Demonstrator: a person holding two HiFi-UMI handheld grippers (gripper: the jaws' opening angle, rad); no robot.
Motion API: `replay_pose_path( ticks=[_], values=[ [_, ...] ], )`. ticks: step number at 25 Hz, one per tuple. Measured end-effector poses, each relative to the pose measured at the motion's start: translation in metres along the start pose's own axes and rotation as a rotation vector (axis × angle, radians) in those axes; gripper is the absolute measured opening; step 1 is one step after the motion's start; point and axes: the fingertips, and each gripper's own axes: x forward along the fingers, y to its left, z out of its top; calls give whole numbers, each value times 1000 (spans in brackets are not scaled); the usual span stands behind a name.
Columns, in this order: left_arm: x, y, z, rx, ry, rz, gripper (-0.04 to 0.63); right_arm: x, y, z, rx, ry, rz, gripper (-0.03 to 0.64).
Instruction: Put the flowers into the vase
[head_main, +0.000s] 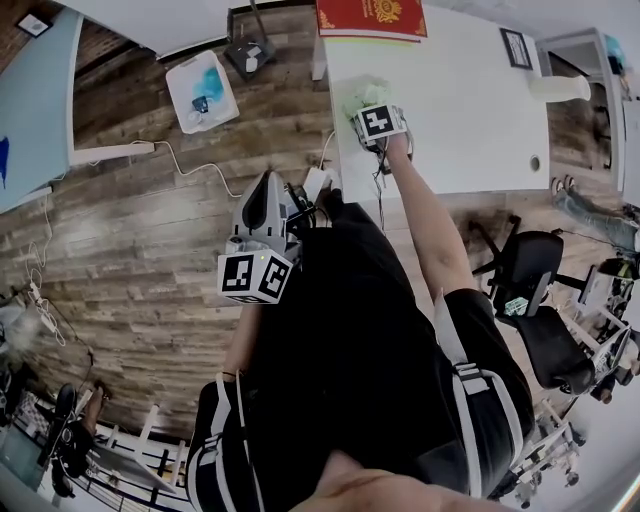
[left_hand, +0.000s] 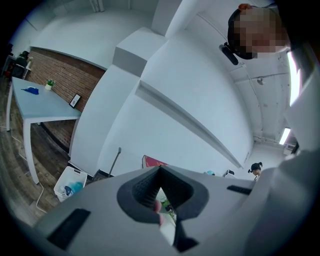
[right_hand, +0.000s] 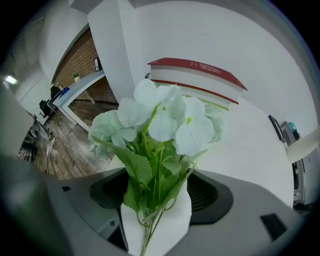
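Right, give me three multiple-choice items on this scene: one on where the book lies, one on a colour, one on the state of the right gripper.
1. The book lies: A between the jaws; B on the table, beyond the flowers; C on top of the flowers.
2. Its cover is: A blue; B green; C red.
3. The right gripper's jaws are: A wide apart round the flower stems; B shut on nothing; C clamped on the book.
Answers: 1 B, it rests flat on the table behind the blooms; 2 C, the cover shows red in the head and right gripper views; 3 A, the pads stand clear of the thin stems.
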Motion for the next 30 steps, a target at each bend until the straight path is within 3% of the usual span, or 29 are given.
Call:
replay_pose_path(
  ticks=[1, 4, 9, 12, 16, 21, 25, 30],
  values=[
    [-1, 0, -1, 1, 2, -2, 46, -1, 0, 3, 3, -10, -4, 366],
    [-4, 1, -1, 11, 7, -13, 46, -7, 0, 11, -24, -35, -34, 217],
    [-10, -3, -1, 25, 12, -34, 46, -17, 2, 7, -5, -71, -12, 200],
    [-13, -5, -2, 30, 16, -55, 46, -35, 7, 10, 62, -156, 35, 201],
    [-8, -9, -6, 39, 45, -117, 46, -93, 16, 25, 177, -361, 114, 199],
    [-3, -9, -17, 57, 86, -216, 46, -191, 53, 36, 245, -731, 182, 201],
    [-1, -46, -34, 74, 148, -335, 46, -277, 72, 2, 281, -959, 138, 201],
    [-4, -109, -45, 102, 166, -450, 46, -352, 58, -53, 322, -1085, 42, 201]
  ],
)
